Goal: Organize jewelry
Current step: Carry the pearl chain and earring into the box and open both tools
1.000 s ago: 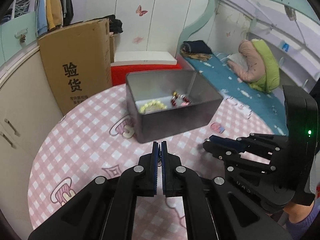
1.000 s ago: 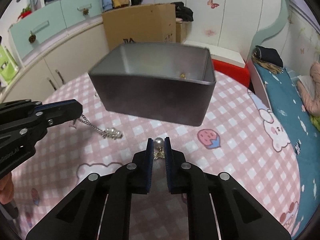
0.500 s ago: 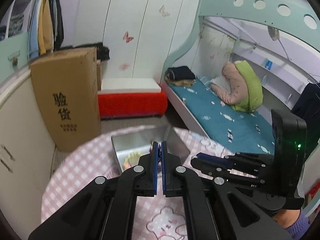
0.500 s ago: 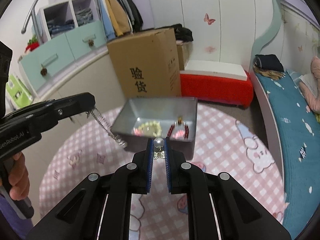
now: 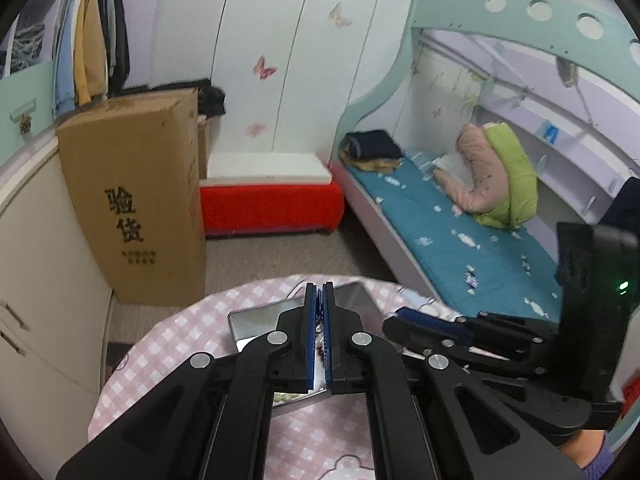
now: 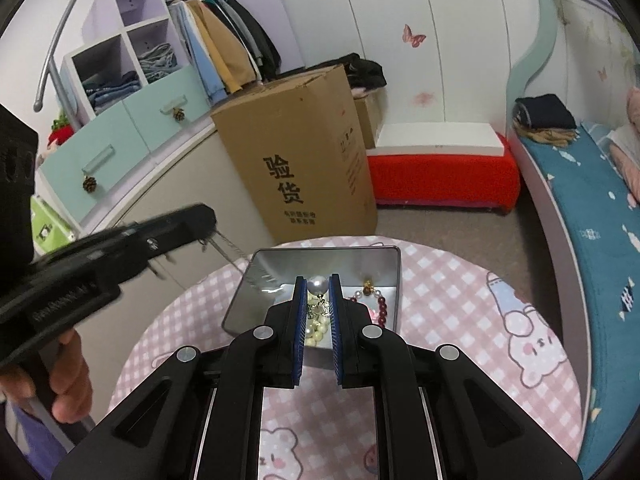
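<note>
A grey metal tin sits on the pink checked round table; it also shows in the left wrist view. Inside lie a dark red bead bracelet and a pale yellow bead bracelet. My right gripper is shut on a pearl earring and holds it above the tin. My left gripper is shut on a thin silver chain, which hangs from its tip down to the tin's left rim. In the left wrist view the chain is mostly hidden between the pads.
A tall cardboard box stands behind the table, next to a red bench. White cabinets with mint drawers run along the left. A bed with a blue cover is on the right.
Both grippers have risen from table height to above the tin, each carrying its piece. The chain has left the tabletop and now hangs over the tin's left rim.
</note>
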